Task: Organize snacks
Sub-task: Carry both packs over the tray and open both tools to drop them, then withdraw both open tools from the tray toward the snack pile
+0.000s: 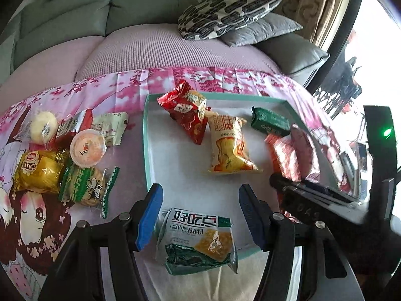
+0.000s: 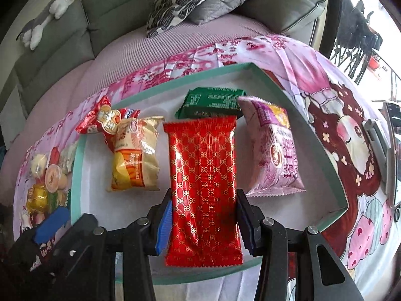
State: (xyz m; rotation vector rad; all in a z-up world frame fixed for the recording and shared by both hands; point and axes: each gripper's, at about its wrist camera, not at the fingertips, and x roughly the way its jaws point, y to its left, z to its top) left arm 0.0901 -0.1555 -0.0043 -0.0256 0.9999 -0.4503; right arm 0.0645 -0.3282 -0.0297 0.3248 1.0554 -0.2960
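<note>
A teal-rimmed white tray [image 1: 145, 138] lies on a pink cartoon cloth. My left gripper [image 1: 200, 213] hangs open over the tray's near edge. A white-and-green biscuit packet [image 1: 198, 240] lies between its blue fingers, with a gap on the right side. My right gripper [image 2: 204, 225] is shut on a long red gold-patterned packet [image 2: 203, 188] low over the tray [image 2: 77, 163]. A red pack [image 1: 183, 110], a yellow pack [image 1: 228, 145], a green pack [image 1: 269, 121] and a pink pack [image 2: 273, 148] lie in the tray.
Several loose snacks sit left of the tray, among them a jelly cup [image 1: 86, 148], a yellow bread pack [image 1: 37, 170] and a green cookie pack [image 1: 85, 185]. A grey sofa with pillows [image 1: 225, 10] runs behind. A phone on a stand [image 2: 391, 150] is at the right.
</note>
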